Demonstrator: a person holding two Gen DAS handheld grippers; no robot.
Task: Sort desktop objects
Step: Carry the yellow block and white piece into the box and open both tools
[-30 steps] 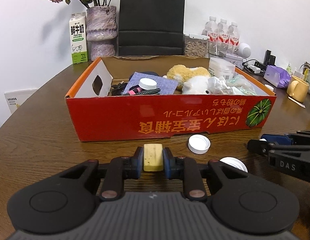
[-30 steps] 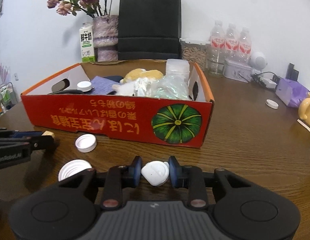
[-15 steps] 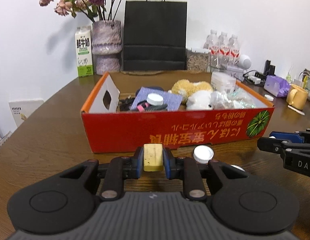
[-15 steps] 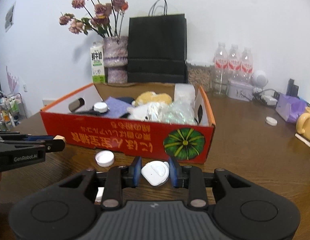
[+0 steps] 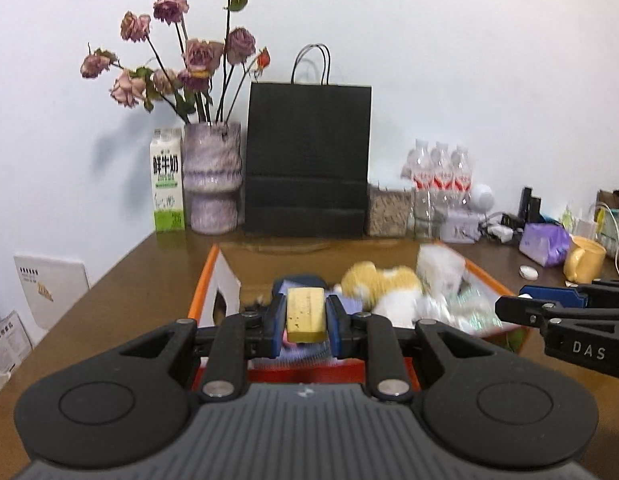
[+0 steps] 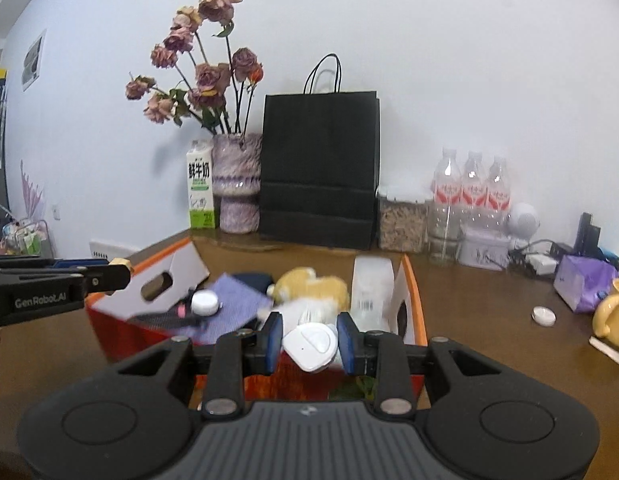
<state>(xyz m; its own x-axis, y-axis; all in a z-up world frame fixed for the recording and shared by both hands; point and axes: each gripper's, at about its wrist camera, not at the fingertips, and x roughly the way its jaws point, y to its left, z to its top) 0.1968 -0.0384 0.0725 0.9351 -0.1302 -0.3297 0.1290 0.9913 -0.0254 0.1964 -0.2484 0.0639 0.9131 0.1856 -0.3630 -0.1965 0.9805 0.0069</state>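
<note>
My left gripper (image 5: 306,326) is shut on a yellow eraser block (image 5: 305,314) and holds it raised above the near wall of the red cardboard box (image 5: 205,292). My right gripper (image 6: 309,344) is shut on a white plastic lid (image 6: 310,345), raised over the box's right end (image 6: 411,300). The box holds a yellow plush toy (image 5: 379,280), a blue cloth (image 6: 237,300), a white cap (image 6: 205,303) and a clear bag (image 5: 465,304). Each gripper shows in the other's view: the right one (image 5: 509,306), the left one (image 6: 123,270).
A black paper bag (image 5: 307,160), a vase of dried roses (image 5: 211,184), a milk carton (image 5: 167,184), water bottles (image 5: 441,176) and a jar stand at the back of the wooden table. A yellow mug (image 5: 583,266), a purple pouch (image 5: 543,242) and a white cap (image 6: 543,315) lie right.
Both grippers have risen from the table in front of the box to above its near wall, keeping their objects. The loose caps on the table have dropped out of view.
</note>
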